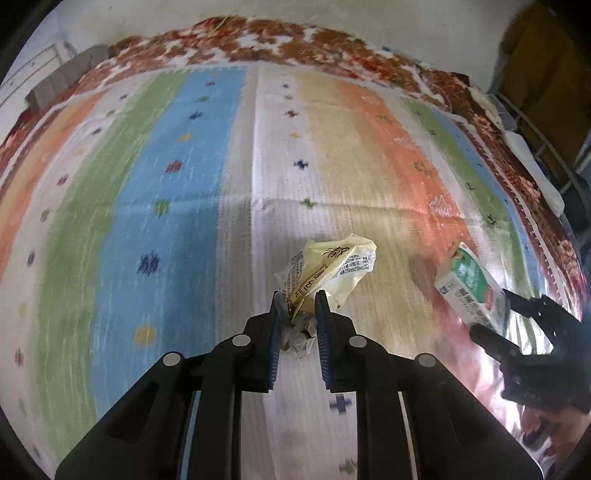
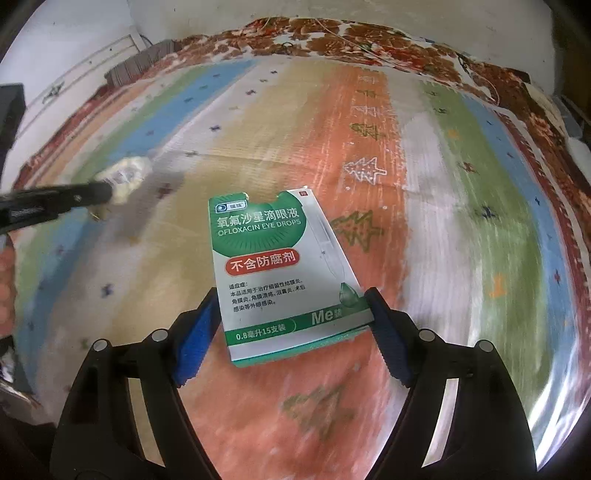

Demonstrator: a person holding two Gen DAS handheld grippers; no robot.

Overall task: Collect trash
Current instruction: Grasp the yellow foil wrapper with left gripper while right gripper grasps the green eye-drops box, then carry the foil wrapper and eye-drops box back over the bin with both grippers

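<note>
A crumpled yellow wrapper [image 1: 332, 266] with black print is pinched at its lower end by my left gripper [image 1: 298, 299], which is shut on it just above the striped bedsheet [image 1: 166, 206]. My right gripper [image 2: 291, 295] is shut on the sides of a green and white eye-drops box [image 2: 280, 273], its blue pads [image 2: 195, 336] pressing the lower edges. In the left wrist view the box [image 1: 469, 280] sits tilted in the right gripper [image 1: 493, 312] at the right. In the right wrist view the left gripper [image 2: 105, 194] holds the wrapper [image 2: 129, 173] at the far left.
A red-brown floral blanket [image 1: 295, 33] borders the sheet at the far and right edges. A grey folded cloth [image 1: 70, 81] lies at the far left corner. A metal rack with a brown garment [image 1: 546, 62] stands to the right. A person's hand [image 2: 5, 280] shows at the left.
</note>
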